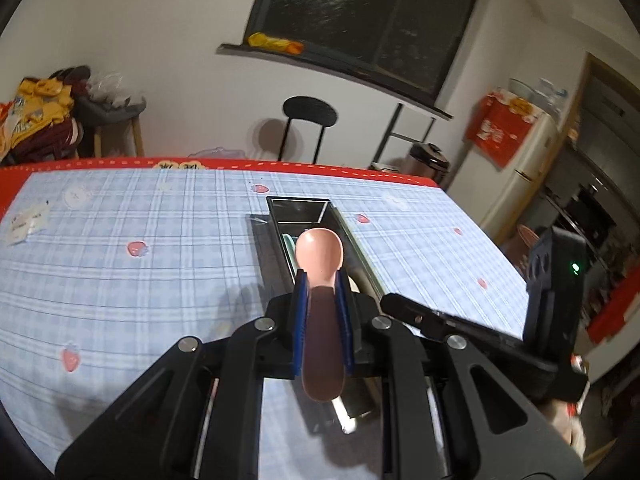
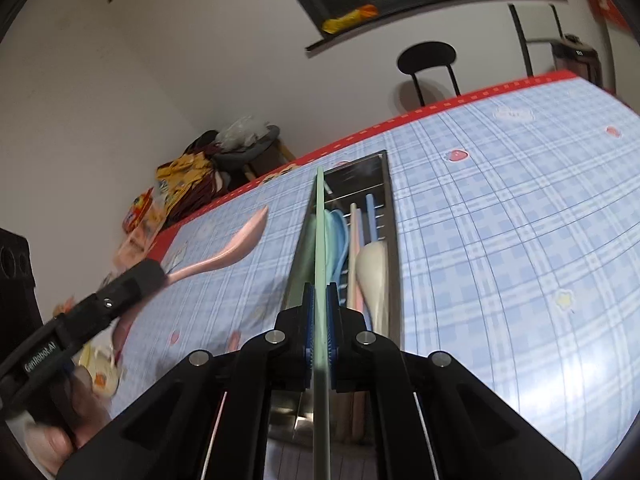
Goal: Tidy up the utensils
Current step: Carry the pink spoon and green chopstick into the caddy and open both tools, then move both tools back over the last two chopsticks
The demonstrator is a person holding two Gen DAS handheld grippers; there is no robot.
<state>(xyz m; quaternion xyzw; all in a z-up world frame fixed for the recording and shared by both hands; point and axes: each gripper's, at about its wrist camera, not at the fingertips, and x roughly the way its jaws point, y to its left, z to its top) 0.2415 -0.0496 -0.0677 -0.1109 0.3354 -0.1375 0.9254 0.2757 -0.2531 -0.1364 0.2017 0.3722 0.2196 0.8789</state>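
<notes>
Pink spoon (image 1: 320,280) is sitting clamped in the left claw (image 1: 323,308), hanging above the metal tray (image 1: 362,248) near the tabletop's (image 1: 120,280) far edge. Right claw (image 2: 320,320) is pinching a pale green chopstick (image 2: 320,240) edge-on over the tray, where other utensils are lying.

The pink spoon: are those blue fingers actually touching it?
Touching. In the left wrist view both blue fingers press against the sides of the pink spoon handle, no gap either side, holding it above the metal tray.
</notes>
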